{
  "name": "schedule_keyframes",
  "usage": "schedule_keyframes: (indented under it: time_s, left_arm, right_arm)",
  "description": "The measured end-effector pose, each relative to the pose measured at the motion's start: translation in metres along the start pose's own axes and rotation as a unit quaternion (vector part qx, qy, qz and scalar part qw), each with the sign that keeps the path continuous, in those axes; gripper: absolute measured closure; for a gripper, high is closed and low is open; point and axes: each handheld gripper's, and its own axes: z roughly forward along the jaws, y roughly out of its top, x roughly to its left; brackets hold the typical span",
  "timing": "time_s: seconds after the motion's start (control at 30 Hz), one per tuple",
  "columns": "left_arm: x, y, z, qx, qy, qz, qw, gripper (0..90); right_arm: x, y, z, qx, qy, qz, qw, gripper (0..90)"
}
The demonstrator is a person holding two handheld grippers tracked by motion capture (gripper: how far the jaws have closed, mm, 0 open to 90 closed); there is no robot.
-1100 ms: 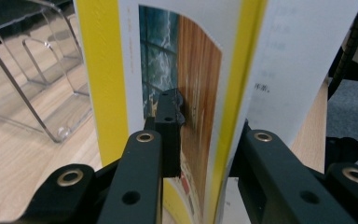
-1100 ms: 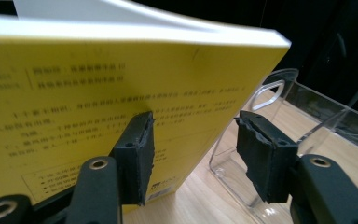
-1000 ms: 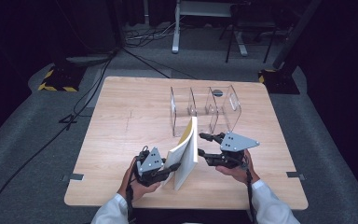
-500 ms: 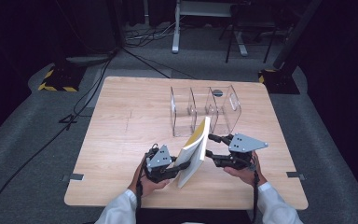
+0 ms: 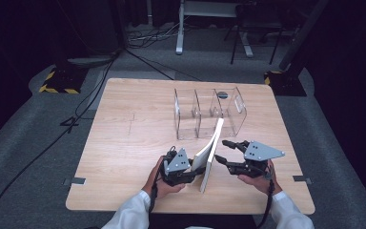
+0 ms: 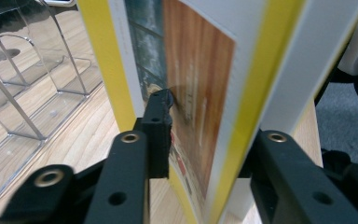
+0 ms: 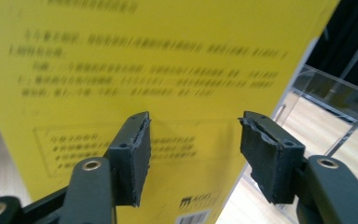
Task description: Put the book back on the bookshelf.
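The book point(image 5: 210, 151) stands on edge on the table point(image 5: 124, 143), just in front of the clear plastic rack point(image 5: 208, 112). Its long axis runs from the near edge of the table toward the rack, with the far upper corner leaning against or just short of the rack's front — contact cannot be confirmed from the high view. The book tilts slightly to the right at the top.

The left gripper point(image 5: 183, 168) sits on the left side of the book, near its lower front corner. In the left gripper view, one jaw presses on the printed cover and the other lies on the opposite side of the yellow-edged block of pages point(image 6: 242, 93) — the jaws are clamped on the book.

The right gripper point(image 5: 226, 153) is just right of the book, nearer the rack than the left gripper. In the right gripper view, its jaws stand apart, with the yellow back cover point(image 7: 121, 70) directly ahead of them; the pads point(image 7: 137, 156) do not touch it. A barcode shows at the lower edge of that cover, and a rack wall point(image 7: 335, 98) is visible past the book's edge.
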Motion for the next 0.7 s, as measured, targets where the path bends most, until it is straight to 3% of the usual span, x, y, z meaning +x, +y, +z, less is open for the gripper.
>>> schedule_keyframes:
  time_s: [0.07, 0.27, 0.3, 0.4, 0.47, 0.5, 0.53, 0.7]
  left_arm:
    - [-0.003, -0.002, -0.003, 0.01, 0.007, 0.007, 0.9999, 58.2]
    - [-0.013, -0.011, -0.013, 0.035, -0.017, 0.006, 0.9992, 25.0]
    - [-0.021, -0.011, -0.014, 0.034, -0.015, 0.013, 0.9992, 22.1]
    - [-0.028, -0.009, -0.011, 0.033, -0.013, 0.015, 0.9993, 18.7]
    - [-0.036, -0.005, -0.004, 0.031, -0.004, 0.015, 0.9994, 16.7]
    - [-0.041, -0.003, 0.003, 0.035, 0.02, 0.014, 0.9991, 15.6]
    - [-0.041, -0.003, 0.003, 0.035, 0.02, 0.014, 0.9991, 15.0]
    - [-0.042, -0.005, 0.015, 0.051, 0.065, -0.011, 0.9965, 17.1]
  right_arm:
    - [0.003, -0.004, 0.001, 0.004, 0.004, 0.001, 1.0, 42.4]
    - [0.008, -0.017, 0.005, 0.02, 0.009, 0.002, 0.9998, 40.3]
    - [0.011, -0.018, 0.007, 0.023, 0.008, -0.005, 0.9997, 40.2]
    - [0.012, -0.019, 0.009, 0.02, 0.016, -0.003, 0.9997, 41.2]
    - [0.017, -0.019, 0.012, 0.023, 0.018, -0.004, 0.9996, 41.6]
    - [0.021, -0.02, 0.016, 0.024, 0.02, -0.008, 0.9995, 41.1]
    - [0.021, -0.02, 0.016, 0.024, 0.02, -0.008, 0.9995, 41.1]
    - [0.022, -0.02, 0.022, 0.021, 0.018, 0.016, 0.9995, 36.6]
